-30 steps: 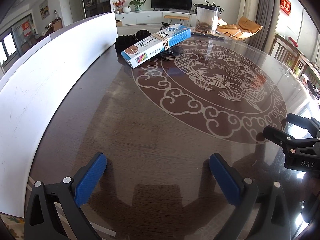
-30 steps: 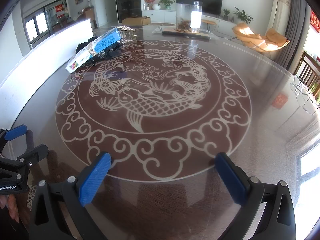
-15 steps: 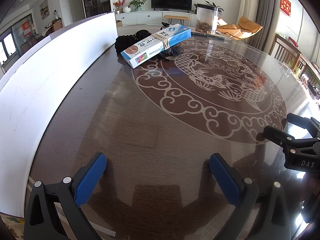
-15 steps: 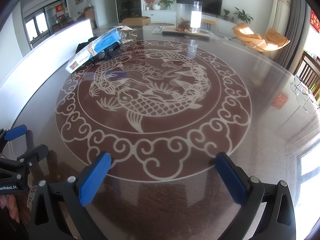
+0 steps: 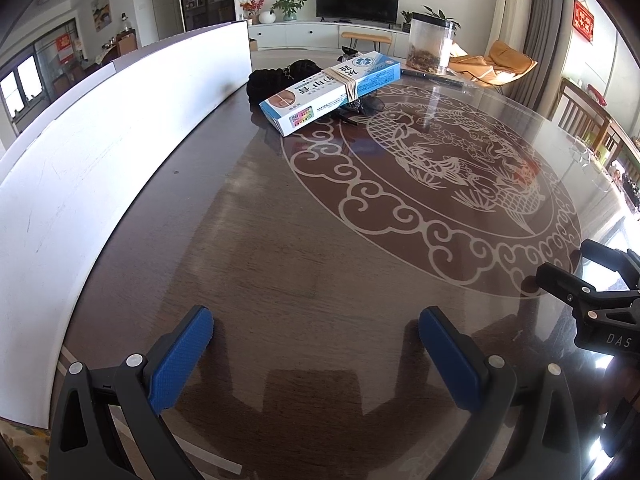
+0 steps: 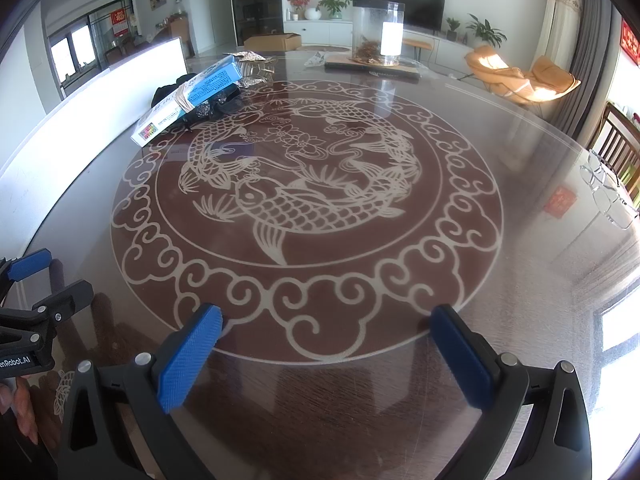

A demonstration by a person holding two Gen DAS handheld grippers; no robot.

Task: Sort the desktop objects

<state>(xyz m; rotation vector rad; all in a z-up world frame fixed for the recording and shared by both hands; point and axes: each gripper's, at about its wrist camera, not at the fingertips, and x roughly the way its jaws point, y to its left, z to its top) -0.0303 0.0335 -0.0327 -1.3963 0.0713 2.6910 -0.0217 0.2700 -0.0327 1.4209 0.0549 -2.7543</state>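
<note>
From the left wrist, the left gripper (image 5: 316, 330) hangs low over the round table (image 5: 280, 264), fingers spread wide, holding nothing. One blue-and-white box (image 5: 330, 90) with a band around it lies at the far side, propped on one black bundle (image 5: 280, 78), beside one white board (image 5: 100, 152). One clear jar (image 5: 430, 42) stands beyond.

From the right wrist, the right gripper (image 6: 326, 330) gapes equally, empty, above the carp medallion (image 6: 306, 200). Only here appear one cardboard carton (image 6: 272, 42) and crumpled foil (image 6: 256, 66) behind the box.
</note>
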